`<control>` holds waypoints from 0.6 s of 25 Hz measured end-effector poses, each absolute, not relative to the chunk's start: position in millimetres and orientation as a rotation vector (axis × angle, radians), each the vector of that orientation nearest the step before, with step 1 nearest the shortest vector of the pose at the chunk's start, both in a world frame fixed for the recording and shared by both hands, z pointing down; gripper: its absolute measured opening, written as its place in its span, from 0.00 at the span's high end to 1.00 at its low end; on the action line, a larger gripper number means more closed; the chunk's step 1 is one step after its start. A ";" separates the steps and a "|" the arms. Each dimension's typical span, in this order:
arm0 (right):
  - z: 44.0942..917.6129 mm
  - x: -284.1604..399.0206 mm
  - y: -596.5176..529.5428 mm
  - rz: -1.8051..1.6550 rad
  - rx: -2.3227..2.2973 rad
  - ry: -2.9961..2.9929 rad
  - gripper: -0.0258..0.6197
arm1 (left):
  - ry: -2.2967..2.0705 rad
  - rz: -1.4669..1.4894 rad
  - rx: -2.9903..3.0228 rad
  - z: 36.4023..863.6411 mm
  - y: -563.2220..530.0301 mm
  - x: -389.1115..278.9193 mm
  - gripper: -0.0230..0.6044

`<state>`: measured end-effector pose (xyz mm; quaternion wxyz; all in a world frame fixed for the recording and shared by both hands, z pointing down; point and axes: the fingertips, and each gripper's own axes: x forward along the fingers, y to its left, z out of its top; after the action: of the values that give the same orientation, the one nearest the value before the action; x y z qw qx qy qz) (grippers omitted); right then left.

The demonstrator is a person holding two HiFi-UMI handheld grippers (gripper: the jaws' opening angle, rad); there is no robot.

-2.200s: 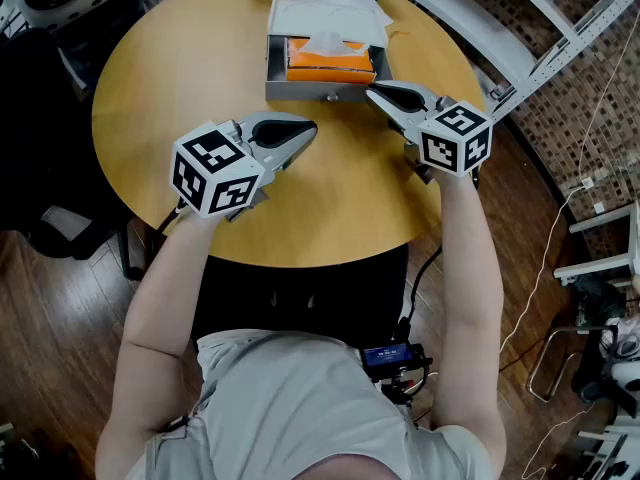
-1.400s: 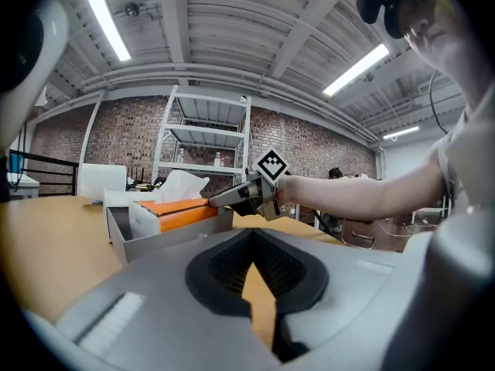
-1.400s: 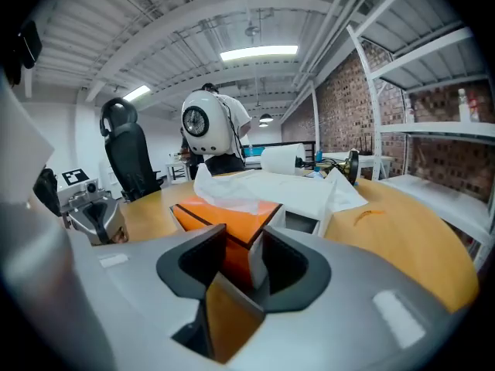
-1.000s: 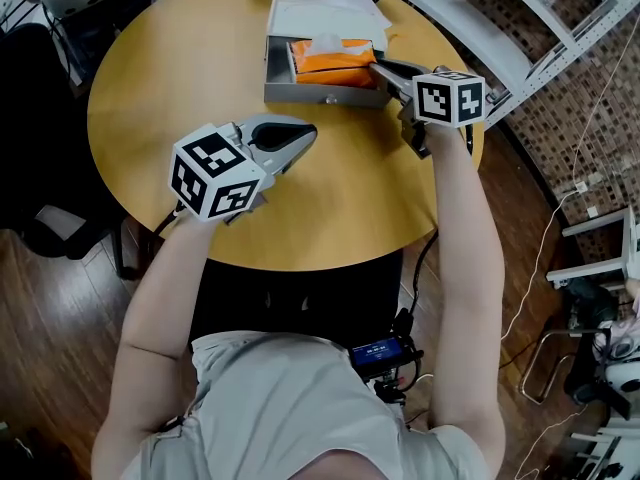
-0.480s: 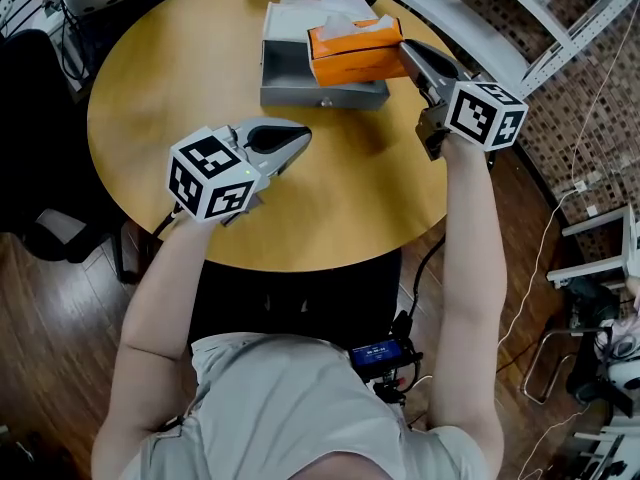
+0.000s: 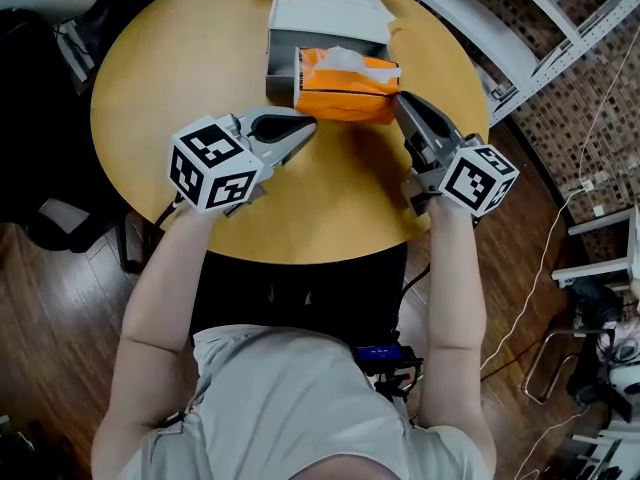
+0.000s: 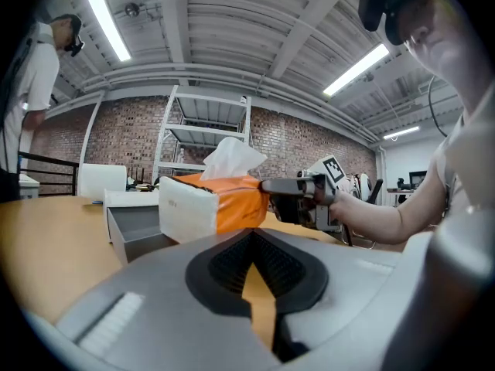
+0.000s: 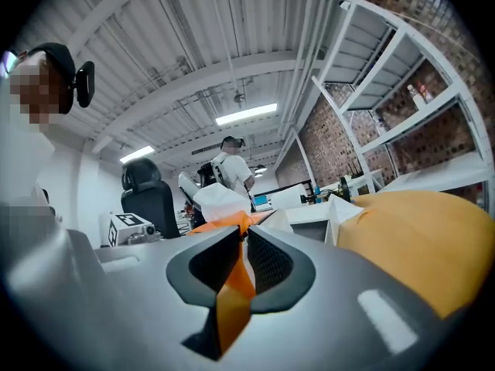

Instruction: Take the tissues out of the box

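An orange tissue pack (image 6: pixel 345 88) with a white tissue sticking out of its top hangs in the air over the front of the grey box (image 6: pixel 282 63). My right gripper (image 6: pixel 400 100) is shut on the pack's right end. The right gripper view shows the orange wrapper (image 8: pixel 232 284) pinched between the jaws. Seen from the left gripper view, the pack (image 7: pixel 224 207) is held above the grey box (image 7: pixel 135 226) by the right gripper (image 7: pixel 298 188). My left gripper (image 6: pixel 308 123) hovers over the table just left of the pack. Its jaws are shut with nothing in them.
The round wooden table (image 6: pixel 190 78) carries white sheets (image 6: pixel 330 8) behind the box. White metal shelving (image 6: pixel 520 28) stands past the table's right edge. A dark chair (image 6: pixel 40 88) is at the left. Another person stands in the background of both gripper views.
My right gripper took hold of the tissue pack in the box, lifted it out and brought it nearer, over the box's front. The left gripper stayed where it was.
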<state>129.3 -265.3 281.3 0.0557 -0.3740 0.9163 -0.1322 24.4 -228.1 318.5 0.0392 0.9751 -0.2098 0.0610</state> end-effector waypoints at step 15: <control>329.7 140.8 -254.2 -0.281 -1.317 2.943 0.77 | -0.520 0.187 3.020 319.2 -207.3 30.8 0.96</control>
<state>140.8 -254.2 329.7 -0.0474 -0.4065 0.9083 -0.0869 30.8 -207.3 319.2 0.0358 0.9830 -0.1694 0.0610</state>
